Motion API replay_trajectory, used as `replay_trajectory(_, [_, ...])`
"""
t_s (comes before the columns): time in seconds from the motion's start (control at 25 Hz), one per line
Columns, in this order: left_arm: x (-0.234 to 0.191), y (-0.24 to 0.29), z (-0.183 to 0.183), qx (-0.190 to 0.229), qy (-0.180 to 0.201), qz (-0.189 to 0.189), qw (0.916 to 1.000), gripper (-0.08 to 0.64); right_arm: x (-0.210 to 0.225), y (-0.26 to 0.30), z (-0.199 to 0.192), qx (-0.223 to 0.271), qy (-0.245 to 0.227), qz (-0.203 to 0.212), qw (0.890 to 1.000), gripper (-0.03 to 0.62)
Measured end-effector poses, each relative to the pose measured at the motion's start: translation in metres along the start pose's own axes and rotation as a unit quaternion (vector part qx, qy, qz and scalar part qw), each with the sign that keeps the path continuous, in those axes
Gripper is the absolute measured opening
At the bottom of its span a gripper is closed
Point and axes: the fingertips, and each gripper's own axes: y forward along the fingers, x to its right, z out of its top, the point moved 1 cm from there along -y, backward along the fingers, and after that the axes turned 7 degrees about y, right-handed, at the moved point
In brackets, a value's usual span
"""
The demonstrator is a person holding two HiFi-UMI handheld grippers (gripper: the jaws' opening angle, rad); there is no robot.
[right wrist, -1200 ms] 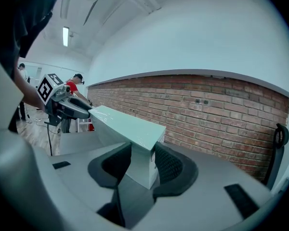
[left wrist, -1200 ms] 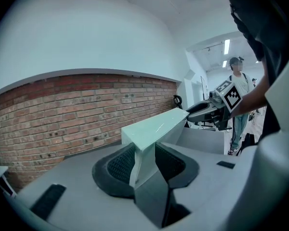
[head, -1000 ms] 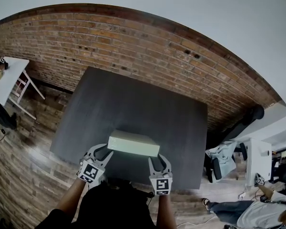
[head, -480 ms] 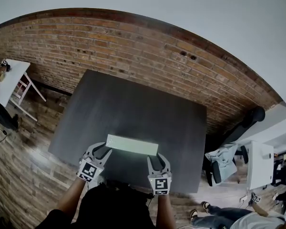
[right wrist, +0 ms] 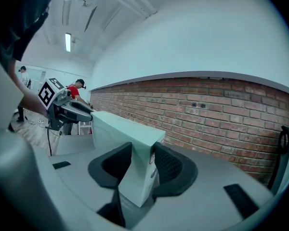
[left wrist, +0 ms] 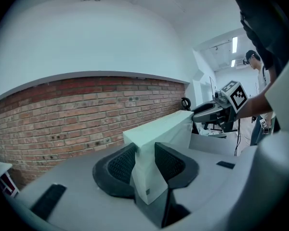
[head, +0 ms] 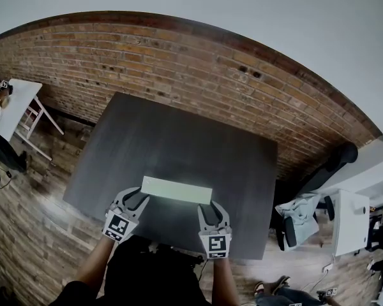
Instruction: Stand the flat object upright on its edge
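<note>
One box (head: 176, 190), ends in left gripper (head: 135, 197), right gripper (head: 210, 207)

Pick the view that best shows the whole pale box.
Head view: the whole box shows against the dark table, with the left tongs and right tongs clamping its ends. Each gripper view shows only the end in its own jaws.

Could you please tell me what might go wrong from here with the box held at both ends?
The box is held thin edge down, so it may tip flat onto the table once released. The left claw and right claw each pinch only an end; if one lets go first, the box could swing or slip.
</note>
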Motion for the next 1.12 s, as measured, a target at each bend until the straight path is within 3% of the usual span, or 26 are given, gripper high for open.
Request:
replay_trajectory(0.4, [-0.021, 0.021, 0.022, 0.015, -0.026, -0.04, 0.9988, 0.143, 0.012, 0.005, 0.017, 0.007, 0.043, -0.041, 0.998, 0.156])
replay_trajectory(1.12, [-0.033, 0.082, 0.033, 0.023, -0.034, -0.102, 0.994, 0.143, 0.049, 0.016, 0.018, -0.021, 0.042, -0.11, 0.993, 0.156])
